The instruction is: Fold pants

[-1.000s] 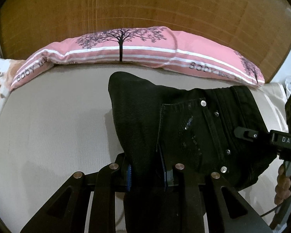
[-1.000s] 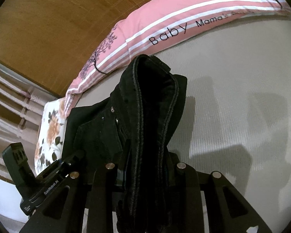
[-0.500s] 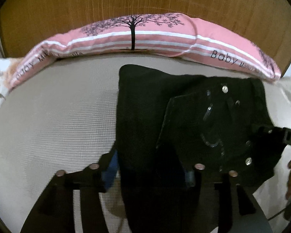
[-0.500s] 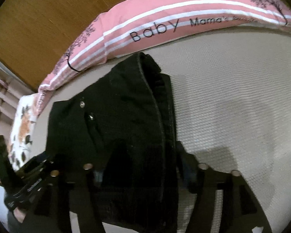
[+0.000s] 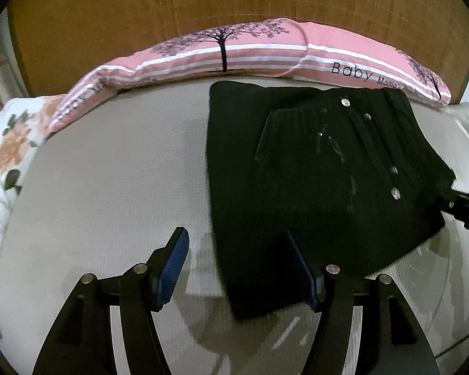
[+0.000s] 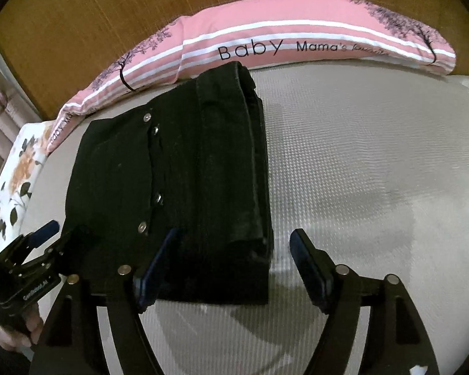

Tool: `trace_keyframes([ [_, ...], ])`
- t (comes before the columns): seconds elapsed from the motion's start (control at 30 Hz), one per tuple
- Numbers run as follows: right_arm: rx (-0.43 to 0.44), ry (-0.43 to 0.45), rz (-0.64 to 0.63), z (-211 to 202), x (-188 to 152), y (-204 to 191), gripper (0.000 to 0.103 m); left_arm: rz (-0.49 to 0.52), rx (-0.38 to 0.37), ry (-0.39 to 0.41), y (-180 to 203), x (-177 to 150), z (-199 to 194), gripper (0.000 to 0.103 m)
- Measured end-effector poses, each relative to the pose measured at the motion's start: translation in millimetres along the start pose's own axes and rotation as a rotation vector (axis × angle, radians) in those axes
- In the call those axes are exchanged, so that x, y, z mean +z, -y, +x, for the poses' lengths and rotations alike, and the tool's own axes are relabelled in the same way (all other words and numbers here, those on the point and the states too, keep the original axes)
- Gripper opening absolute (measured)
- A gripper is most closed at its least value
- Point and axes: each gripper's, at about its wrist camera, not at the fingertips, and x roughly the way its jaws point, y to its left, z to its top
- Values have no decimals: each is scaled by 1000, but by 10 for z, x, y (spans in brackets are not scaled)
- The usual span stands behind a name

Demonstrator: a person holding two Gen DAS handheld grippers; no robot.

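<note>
The folded black pants [image 5: 312, 172] lie flat on the beige mattress [image 5: 109, 187], rivets and pocket facing up. My left gripper [image 5: 234, 234] hovers at their near left corner. Its jaws are opening: the left pad is clear of the cloth, the right one stands over it, and neither presses. In the right wrist view the pants [image 6: 178, 181] show a thick folded edge on the right. My right gripper [image 6: 234, 232] straddles their near right corner, its jaws opening and off the cloth. A finger of my right gripper [image 5: 462, 209] pokes in beside the pants' right edge.
A long pink striped pillow [image 5: 250, 53] with tree prints lies against the wooden headboard [image 5: 234, 0] just behind the pants. A floral pillow [image 5: 6, 156] sits at the left. A hand [image 6: 18, 334] holding my left gripper shows at the lower left of the right wrist view.
Both grippers were shut on the pants and held them bunched up. The pants have since dropped flat onto the mattress, and both pairs of jaws have spread apart off the cloth.
</note>
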Motion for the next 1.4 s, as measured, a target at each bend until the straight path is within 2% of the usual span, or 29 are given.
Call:
trace_keyframes([
  [0.07,-12,12,-25,-90,-53,-59,73,7,17,12,7,-72,-135,66],
  [0.17,-25,20,-57,-213,-152,-139,73,5,41,37,24,-193,-335,74],
  [0.27,-37,41,-65,-378,-270,-191,73,2,52,56,59,-312,-524,77],
  [0.4,-51,78,-72,-590,-411,-291,85,-7,67,72,104,-463,-749,79],
  [0.67,-72,144,-141,-959,-743,-576,100,-52,80,100,168,-757,-1151,84],
  [0.97,-96,188,-171,-1175,-995,-744,102,-52,109,110,232,-963,-1314,84],
  [1.4,-110,152,-126,-1155,-1116,-732,102,-63,88,82,248,-1019,-1285,84],
])
